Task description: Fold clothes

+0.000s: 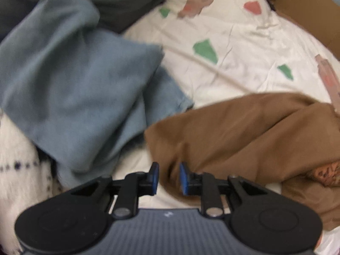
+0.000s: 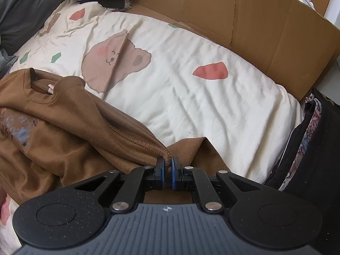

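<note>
Right tool (image 2: 167, 165) pinches the brown shirt (image 2: 63, 127) hem.

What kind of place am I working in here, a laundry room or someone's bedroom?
Most likely a bedroom: clothes lie on a bed with a cream bear-print quilt, a cardboard sheet stands along its far edge, and a brown shirt and blue garment wait on top.

Bare bed (image 2: 191, 110) lies ahead of the right jaws; a cardboard wall (image 2: 265, 31) blocks farther on.
</note>
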A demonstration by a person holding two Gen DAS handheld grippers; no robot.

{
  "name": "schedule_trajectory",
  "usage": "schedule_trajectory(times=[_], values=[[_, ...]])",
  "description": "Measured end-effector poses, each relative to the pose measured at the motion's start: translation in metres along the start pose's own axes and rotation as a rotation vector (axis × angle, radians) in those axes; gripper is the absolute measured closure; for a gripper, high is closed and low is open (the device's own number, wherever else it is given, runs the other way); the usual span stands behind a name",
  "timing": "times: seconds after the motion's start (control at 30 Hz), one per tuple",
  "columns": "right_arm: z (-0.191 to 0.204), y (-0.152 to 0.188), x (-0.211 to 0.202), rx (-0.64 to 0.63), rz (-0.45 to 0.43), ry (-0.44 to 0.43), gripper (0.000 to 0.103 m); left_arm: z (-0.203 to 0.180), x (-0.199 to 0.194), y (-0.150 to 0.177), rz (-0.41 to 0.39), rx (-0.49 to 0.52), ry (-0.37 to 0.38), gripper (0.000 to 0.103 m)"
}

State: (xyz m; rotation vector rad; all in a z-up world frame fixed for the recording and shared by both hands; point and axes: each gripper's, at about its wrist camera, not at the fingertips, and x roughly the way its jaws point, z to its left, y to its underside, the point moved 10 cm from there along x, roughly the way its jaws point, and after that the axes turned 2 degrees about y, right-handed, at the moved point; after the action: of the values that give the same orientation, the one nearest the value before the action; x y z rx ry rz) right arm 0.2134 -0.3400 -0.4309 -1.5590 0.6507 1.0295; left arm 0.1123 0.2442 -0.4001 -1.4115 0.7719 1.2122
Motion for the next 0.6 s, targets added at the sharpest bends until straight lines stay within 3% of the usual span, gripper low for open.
schedule_trajectory(times=[0.2,0.43,0.6], values=[[0.001,0.002,0.001,0.011,0.002,-0.011,0.098,-0.052,-0.010,-0.024,-0.049,0.087,0.099,0.076],[0.003,0.004,0.002,0.018,0.004,-0.022,0.098,-0.121,0.010,-0.019,-0.026,0.214,0.233,0.070],[0.004,0.005,0.003,0.018,0.005,-0.027,0.098,-0.137,0.017,-0.015,-0.033,0.282,0.200,0.059]])
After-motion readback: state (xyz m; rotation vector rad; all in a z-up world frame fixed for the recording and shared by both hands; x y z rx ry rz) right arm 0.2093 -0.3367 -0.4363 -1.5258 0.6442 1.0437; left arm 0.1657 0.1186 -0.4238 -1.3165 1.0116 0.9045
